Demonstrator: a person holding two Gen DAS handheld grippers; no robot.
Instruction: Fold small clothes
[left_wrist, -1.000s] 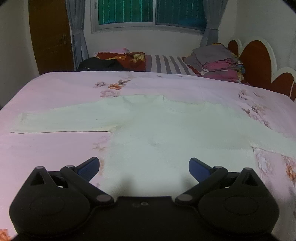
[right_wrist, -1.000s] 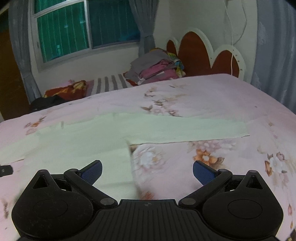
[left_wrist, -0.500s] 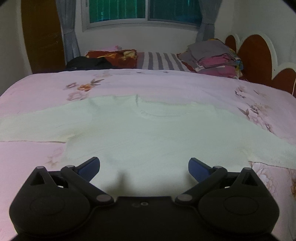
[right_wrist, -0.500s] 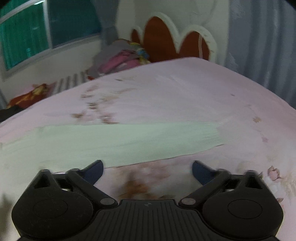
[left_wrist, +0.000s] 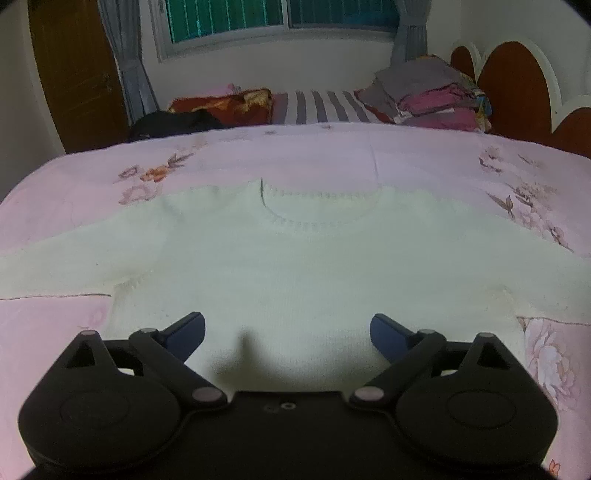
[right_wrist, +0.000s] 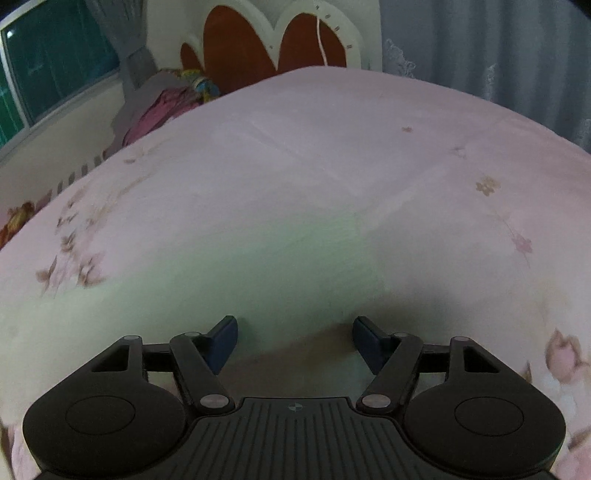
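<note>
**Sleeve pick may snag the bedsheet**

The pale knit sweater (left_wrist: 295, 266) lies flat on the pink floral bedsheet (left_wrist: 74, 206), filling the middle of the left wrist frame, neckline toward the top. The left hand-held gripper (left_wrist: 287, 326) hangs wide above the body of the garment, nothing between its jaws, which have just narrowed slightly. The right hand-held gripper (right_wrist: 294, 334) has just been closing to a half-wide gap over the sleeve's (right_wrist: 258, 266) lower edge (contact unclear, view blurred). Risk: pinching sheet along with thin knit, or missing the cuff. A stack of folded clothes (left_wrist: 424, 96) in the upper right stands well apart, blocking nothing
</note>
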